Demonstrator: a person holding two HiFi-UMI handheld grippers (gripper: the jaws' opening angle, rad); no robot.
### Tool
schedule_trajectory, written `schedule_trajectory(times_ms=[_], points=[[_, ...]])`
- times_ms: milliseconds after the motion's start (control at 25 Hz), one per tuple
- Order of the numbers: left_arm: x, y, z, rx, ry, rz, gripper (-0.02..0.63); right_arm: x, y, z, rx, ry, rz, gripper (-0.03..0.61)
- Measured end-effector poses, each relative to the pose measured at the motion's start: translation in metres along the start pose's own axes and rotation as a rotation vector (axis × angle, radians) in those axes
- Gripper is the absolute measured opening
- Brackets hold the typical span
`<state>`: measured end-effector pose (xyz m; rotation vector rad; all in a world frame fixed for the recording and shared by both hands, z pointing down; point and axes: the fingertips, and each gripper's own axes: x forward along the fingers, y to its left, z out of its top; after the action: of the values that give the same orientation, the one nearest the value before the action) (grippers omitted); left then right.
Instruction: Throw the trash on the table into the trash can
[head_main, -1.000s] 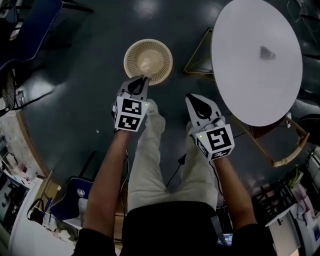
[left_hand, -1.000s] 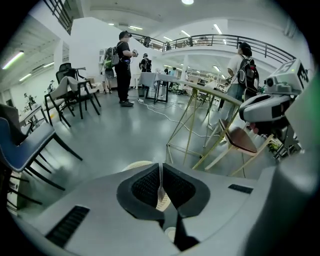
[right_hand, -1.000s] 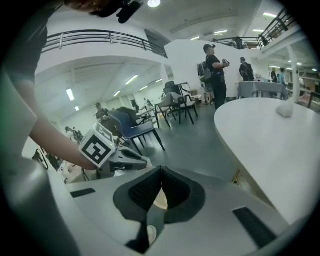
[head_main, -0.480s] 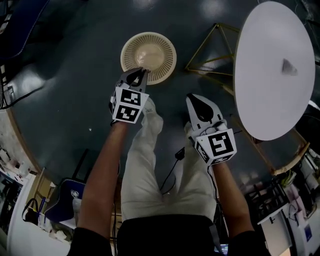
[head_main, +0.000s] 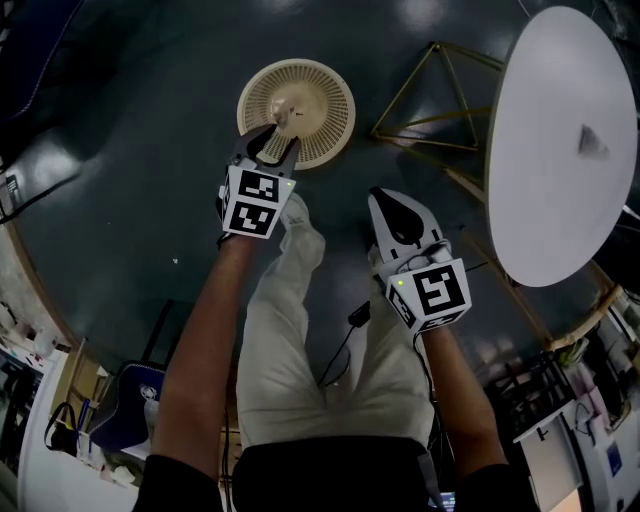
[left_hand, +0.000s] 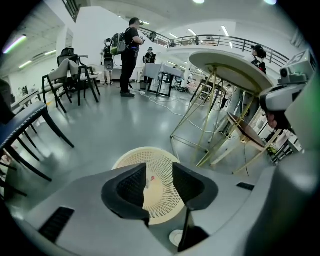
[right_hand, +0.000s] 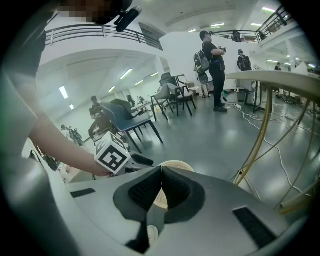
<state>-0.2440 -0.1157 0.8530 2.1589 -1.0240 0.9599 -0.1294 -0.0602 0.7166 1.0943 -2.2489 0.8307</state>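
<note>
Spreading its jaws just now, the left gripper (left_hand: 160, 174) grips nothing; a pale scrap (left_hand: 150, 181) sits loose in the gap, above the lattice trash can (head_main: 330, 100) at upper centre. The right gripper (right_hand: 161, 172), centre right, is clenched on nothing. A small piece of trash (head_main: 593, 143) lies on the white round table (head_main: 550, 200), upper right.

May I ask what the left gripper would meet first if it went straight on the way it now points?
Most likely the cream trash can on the floor: the left gripper, its fingers just opened, points straight into it. A small white scrap shows loose between them; depth is unclear.
</note>
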Motion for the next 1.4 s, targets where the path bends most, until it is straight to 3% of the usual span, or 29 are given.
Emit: schedule_trajectory(times_ms=[400, 680, 1200, 1400], points=[[-0.008, 0.004, -0.006, -0.002, 0.003, -0.002, 0.183, 0.000, 0.007, 0.003, -0.002, -0.008, -0.008, 0.018], [-0.035, -0.006, 0.014, 0.014, -0.029, -0.017, 0.179, -0.013, 0.019, 0.022, -0.015, -0.034, -0.003, 0.018], [-0.104, -0.035, 0.069, 0.015, -0.119, 0.013, 0.027, -0.055, 0.041, 0.070, -0.050, -0.110, 0.036, 0.018], [-0.131, -0.046, 0.091, 0.017, -0.173, 0.006, 0.015, -0.072, 0.045, 0.090, -0.063, -0.144, 0.036, 0.018]])
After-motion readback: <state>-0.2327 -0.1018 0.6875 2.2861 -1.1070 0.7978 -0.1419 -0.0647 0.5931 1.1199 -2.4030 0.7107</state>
